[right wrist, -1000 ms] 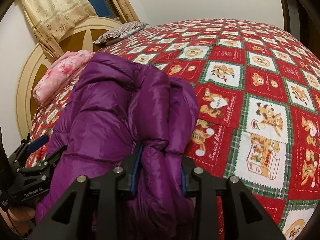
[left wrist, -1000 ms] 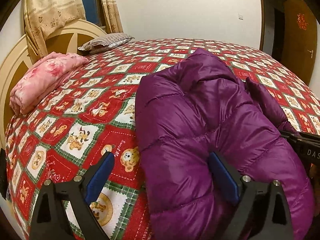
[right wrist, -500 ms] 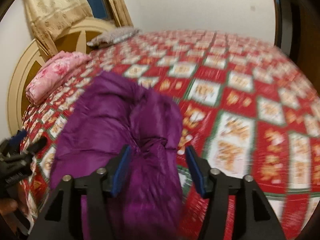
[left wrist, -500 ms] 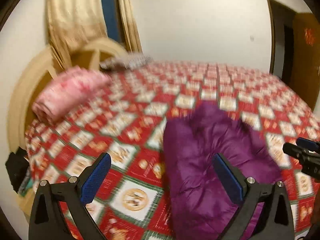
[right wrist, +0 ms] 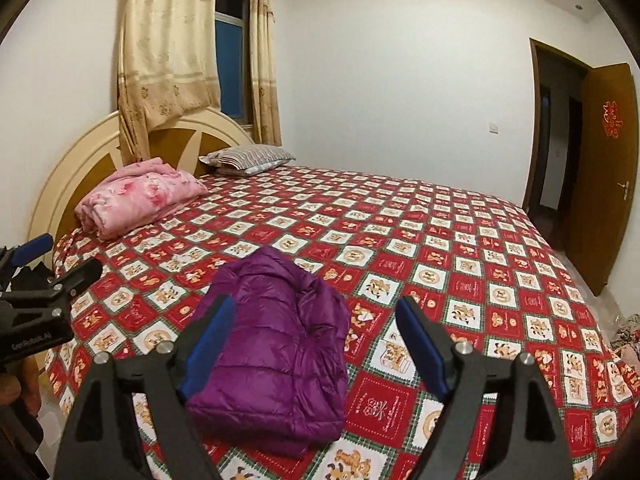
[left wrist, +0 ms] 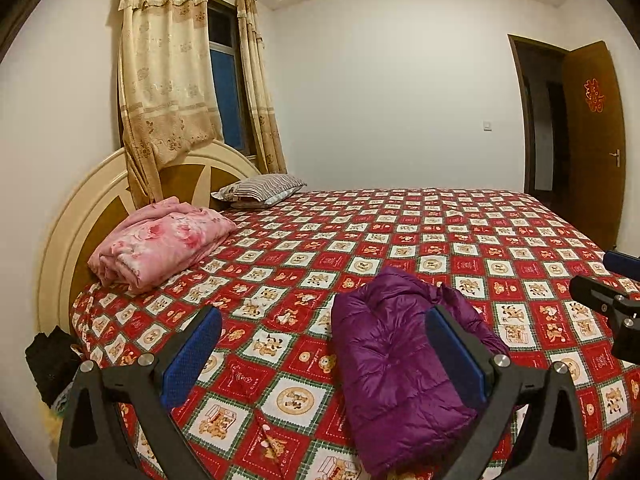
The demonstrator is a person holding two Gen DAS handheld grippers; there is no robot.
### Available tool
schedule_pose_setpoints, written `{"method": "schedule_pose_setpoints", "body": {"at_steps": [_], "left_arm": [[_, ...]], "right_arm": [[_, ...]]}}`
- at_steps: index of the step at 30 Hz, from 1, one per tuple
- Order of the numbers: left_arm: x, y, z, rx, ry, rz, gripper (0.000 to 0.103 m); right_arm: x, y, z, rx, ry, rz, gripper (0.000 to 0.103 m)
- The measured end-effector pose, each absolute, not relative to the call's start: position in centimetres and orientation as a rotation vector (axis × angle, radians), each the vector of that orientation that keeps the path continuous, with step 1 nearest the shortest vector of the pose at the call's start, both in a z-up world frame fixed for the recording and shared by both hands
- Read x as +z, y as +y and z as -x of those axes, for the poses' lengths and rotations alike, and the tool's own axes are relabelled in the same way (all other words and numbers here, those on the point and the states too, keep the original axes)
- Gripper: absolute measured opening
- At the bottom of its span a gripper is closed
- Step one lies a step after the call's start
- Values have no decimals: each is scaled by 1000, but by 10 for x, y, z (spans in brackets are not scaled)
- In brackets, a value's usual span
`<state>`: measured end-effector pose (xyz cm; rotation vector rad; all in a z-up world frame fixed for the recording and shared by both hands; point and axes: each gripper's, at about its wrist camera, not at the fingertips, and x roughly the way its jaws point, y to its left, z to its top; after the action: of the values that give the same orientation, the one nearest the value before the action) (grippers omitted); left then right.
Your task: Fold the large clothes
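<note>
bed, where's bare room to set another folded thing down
Free: the wide stretch of bedspread between the purple jacket and the door side. Crowded: by the headboard, where the pink blanket and striped pillow lie.

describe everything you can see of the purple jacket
The purple jacket is a puffy quilted coat with a shiny, slick-looking shell, folded into a compact, roughly rectangular bundle. It lies flat near the front edge of the bed, resting on the red patterned cover. A rounded fold faces the far side, and layered edges show at the near end. Nothing grips it: both grippers stand open, clear of it.
</note>
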<state>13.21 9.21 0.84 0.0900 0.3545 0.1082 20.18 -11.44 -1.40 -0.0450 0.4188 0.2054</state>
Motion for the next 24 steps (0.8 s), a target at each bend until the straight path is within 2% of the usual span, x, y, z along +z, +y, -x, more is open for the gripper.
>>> {"method": "schedule_pose_setpoints", "body": {"at_steps": [24], "left_arm": [[6,90,-130,98,358,-76,102]], "right_arm": [[-14,-117,-191,227,418,35,85]]}}
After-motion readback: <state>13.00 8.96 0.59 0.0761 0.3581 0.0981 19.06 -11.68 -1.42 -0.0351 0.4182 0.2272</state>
